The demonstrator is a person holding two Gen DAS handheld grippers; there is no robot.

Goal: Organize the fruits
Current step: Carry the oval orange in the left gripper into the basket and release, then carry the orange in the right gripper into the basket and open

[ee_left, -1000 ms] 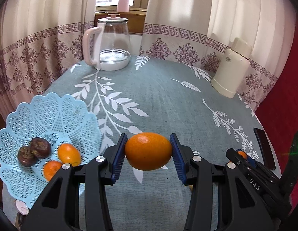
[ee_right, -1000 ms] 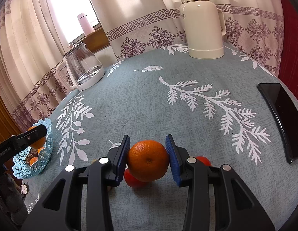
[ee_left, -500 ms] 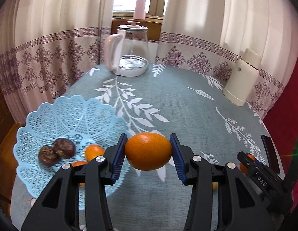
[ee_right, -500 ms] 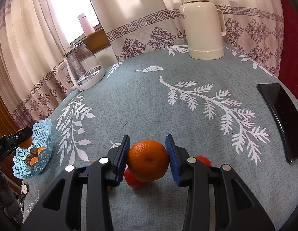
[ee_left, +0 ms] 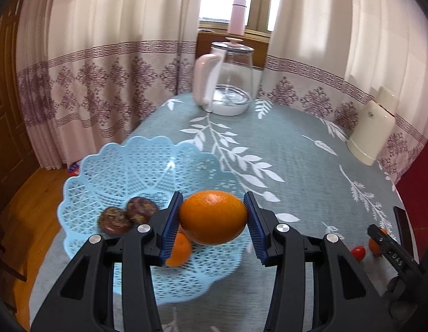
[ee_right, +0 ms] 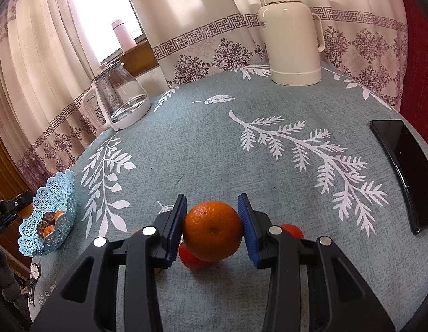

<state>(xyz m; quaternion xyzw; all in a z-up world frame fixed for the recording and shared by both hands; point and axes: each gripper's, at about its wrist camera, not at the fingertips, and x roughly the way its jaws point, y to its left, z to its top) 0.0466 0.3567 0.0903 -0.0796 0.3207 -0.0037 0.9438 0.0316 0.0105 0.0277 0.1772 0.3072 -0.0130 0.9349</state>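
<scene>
Basket of blue lattice plastic had shifted from left of the left gripper to directly beneath it; its clamped orange hung ready for release. Right gripper stayed far from the basket, gripping its own orange unmoved.

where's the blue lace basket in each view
Left wrist: blue lace basket fills the lower left, behind and under the left gripper and its orange.
Right wrist: small at the far left edge.
Shared landmark: glass kettle at the table's far side.
</scene>
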